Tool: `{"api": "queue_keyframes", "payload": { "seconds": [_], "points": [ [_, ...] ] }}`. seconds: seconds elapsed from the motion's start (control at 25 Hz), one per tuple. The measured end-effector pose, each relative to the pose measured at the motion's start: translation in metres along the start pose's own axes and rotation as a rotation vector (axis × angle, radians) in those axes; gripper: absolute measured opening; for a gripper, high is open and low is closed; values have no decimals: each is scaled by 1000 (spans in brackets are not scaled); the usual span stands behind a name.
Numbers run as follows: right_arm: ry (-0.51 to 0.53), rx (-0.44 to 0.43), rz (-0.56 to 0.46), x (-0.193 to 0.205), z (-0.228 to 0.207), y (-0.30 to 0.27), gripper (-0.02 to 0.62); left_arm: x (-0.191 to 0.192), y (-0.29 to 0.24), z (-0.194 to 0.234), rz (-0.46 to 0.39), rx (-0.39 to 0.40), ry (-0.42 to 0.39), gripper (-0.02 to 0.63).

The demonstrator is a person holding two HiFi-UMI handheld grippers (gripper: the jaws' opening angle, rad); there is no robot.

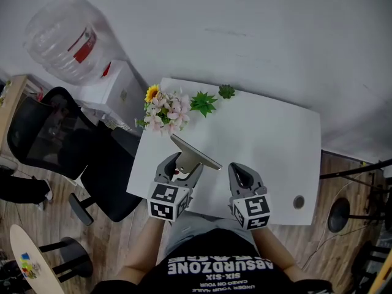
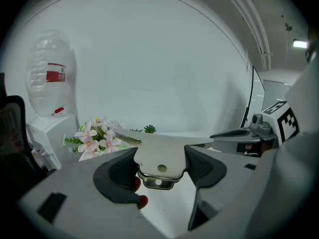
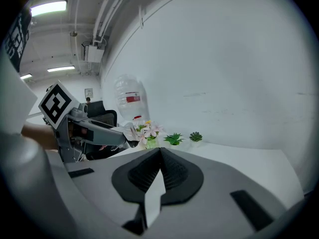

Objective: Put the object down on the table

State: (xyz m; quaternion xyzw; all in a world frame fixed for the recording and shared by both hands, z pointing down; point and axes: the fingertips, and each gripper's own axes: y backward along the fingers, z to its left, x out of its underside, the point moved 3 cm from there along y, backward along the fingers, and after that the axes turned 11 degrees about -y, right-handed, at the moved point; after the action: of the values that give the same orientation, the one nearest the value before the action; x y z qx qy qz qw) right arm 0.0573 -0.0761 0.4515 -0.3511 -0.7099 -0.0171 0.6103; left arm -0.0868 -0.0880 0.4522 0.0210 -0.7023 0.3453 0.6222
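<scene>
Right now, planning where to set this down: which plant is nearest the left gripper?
The flower bunch with pink and yellow blooms; the spiky green plant and small succulent stand farther right.

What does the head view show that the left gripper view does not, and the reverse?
Only the head view: the skateboard on the floor, the person's black shirt, and the round hole in the table.

Only the left gripper view: a ceiling light and the small holes in the metal tool clamped in the left gripper's jaws.

Both: the metal tool, the flowers, the water bottle and the right gripper.
</scene>
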Motion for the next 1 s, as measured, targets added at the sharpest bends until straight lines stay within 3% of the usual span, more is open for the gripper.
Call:
{"api": "queue_keyframes", "payload": {
  "seconds": [1.0],
  "points": [
    [-26, 4, 30, 3, -19, -19, -2, 44, -44, 20, 141, -36, 62, 293]
  ]
}}
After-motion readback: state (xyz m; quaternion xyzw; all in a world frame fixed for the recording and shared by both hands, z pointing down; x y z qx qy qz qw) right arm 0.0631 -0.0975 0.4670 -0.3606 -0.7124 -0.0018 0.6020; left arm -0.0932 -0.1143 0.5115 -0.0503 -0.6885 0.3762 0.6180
